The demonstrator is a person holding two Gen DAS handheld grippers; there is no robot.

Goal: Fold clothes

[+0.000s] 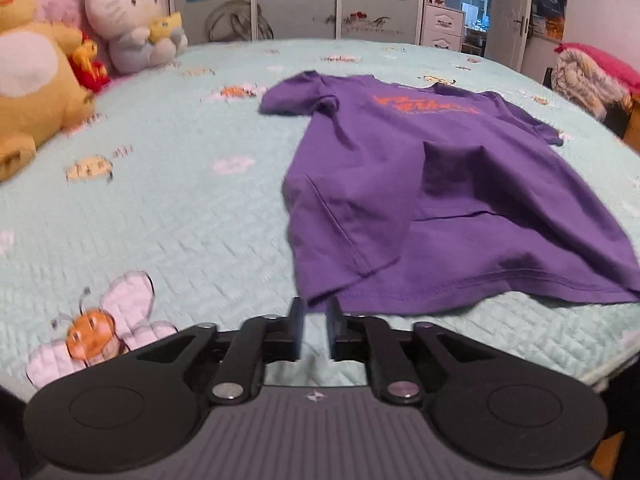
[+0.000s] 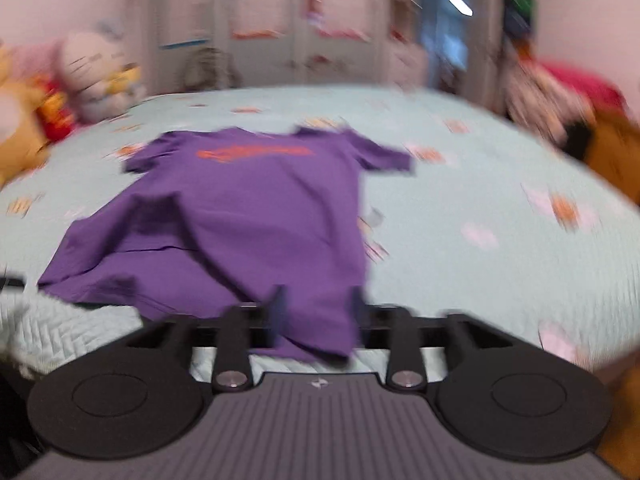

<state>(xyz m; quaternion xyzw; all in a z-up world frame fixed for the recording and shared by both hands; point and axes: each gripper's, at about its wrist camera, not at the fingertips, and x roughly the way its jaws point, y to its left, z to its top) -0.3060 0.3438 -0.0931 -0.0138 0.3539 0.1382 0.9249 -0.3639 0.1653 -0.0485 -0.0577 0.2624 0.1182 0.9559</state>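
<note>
A purple T-shirt point(image 1: 420, 168) with orange lettering lies spread face up on the bed, collar far, hem near. In the left wrist view my left gripper point(image 1: 315, 316) hovers at the shirt's near-left hem corner; its fingers stand a narrow gap apart and the bedcover shows between them. The right wrist view is motion-blurred. There my right gripper point(image 2: 316, 300) is wide open at the T-shirt's point(image 2: 248, 208) near-right hem, and the purple fabric lies between the fingers and drapes toward the camera.
The light green quilted bedcover point(image 1: 180, 208) has bee prints. A yellow plush toy point(image 1: 32, 80) and a white cat plush point(image 1: 128, 24) sit at the far left. Wardrobe doors point(image 1: 296, 0) stand behind the bed, with a pile of blankets point(image 1: 588, 76) at the right.
</note>
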